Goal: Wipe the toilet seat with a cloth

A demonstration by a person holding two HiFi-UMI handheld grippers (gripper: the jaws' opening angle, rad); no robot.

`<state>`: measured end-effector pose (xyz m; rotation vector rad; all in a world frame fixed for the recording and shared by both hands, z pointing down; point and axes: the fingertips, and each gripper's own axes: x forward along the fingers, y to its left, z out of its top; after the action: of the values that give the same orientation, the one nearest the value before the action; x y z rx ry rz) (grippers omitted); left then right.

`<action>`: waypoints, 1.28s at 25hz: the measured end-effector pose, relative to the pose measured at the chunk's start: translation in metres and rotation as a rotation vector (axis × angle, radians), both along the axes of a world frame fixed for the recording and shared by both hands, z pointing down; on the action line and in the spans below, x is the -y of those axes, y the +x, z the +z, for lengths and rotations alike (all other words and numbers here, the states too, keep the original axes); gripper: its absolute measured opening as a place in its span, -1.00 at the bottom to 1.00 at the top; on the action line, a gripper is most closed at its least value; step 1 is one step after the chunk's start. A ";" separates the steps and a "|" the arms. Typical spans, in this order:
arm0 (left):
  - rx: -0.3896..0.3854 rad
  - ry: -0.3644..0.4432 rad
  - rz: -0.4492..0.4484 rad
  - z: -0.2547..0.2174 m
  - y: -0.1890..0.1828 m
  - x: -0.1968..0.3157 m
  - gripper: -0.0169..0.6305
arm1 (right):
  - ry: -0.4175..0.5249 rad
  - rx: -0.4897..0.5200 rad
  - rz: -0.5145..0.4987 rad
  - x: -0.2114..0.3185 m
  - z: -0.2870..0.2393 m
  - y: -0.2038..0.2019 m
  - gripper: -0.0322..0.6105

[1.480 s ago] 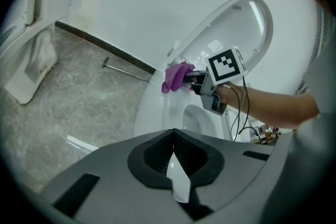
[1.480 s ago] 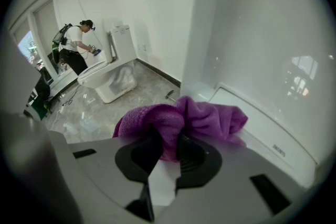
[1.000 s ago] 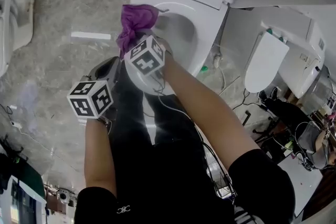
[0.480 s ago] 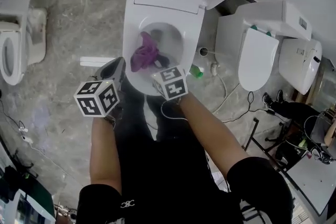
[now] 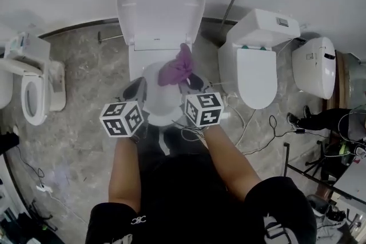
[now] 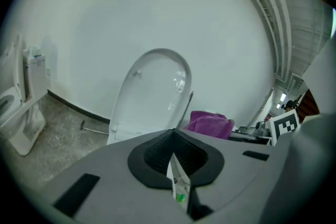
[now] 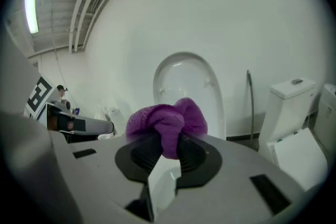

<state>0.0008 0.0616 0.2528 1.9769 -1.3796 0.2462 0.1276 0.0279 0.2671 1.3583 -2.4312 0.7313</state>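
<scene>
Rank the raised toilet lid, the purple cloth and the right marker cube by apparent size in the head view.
1. raised toilet lid, clearly largest.
2-3. purple cloth and right marker cube look about alike; the cube is nearer the camera, so I won't rank them.

Grey marbled stone floor (image 5: 80, 77) carries 4 toilets: centre toilet (image 5: 160, 8), lid up, at far wall; closed toilet (image 5: 255, 74) just right of it; third toilet (image 5: 313, 66) further right; left toilet (image 5: 34, 94) at left edge. Short bar (image 5: 110, 37) lies by far wall, left of centre. Loose cables (image 5: 271, 121) at right.
</scene>
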 end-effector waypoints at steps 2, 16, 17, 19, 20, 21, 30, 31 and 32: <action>0.007 0.054 -0.002 -0.040 0.013 0.007 -0.93 | 0.045 0.028 0.053 0.002 -0.041 0.022 -0.67; 0.140 0.233 0.068 -0.224 0.040 0.054 -0.93 | 0.299 0.083 0.214 0.046 -0.235 0.088 -0.67; 0.157 0.253 0.079 -0.234 0.042 0.059 -0.93 | 0.309 0.089 0.221 0.053 -0.244 0.089 -0.67; 0.188 0.283 0.107 -0.248 0.047 0.067 -0.93 | 0.328 0.106 0.229 0.061 -0.259 0.087 -0.67; 0.196 0.293 0.122 -0.253 0.049 0.070 -0.93 | 0.336 0.114 0.234 0.064 -0.265 0.086 -0.67; 0.202 0.301 0.135 -0.257 0.052 0.073 -0.93 | 0.342 0.120 0.239 0.066 -0.270 0.086 -0.67; 0.209 0.340 0.153 -0.273 0.035 0.087 -0.93 | 0.396 0.122 0.231 0.068 -0.293 0.052 -0.67; 0.206 0.340 0.153 -0.273 0.032 0.089 -0.93 | 0.395 0.117 0.235 0.068 -0.293 0.051 -0.67; 0.203 0.340 0.152 -0.273 0.030 0.090 -0.93 | 0.395 0.114 0.238 0.068 -0.294 0.049 -0.67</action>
<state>0.0307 -0.0288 -0.0201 2.3986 -1.4756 0.3056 0.1769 -0.0401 -0.0265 1.8215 -2.6305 0.3958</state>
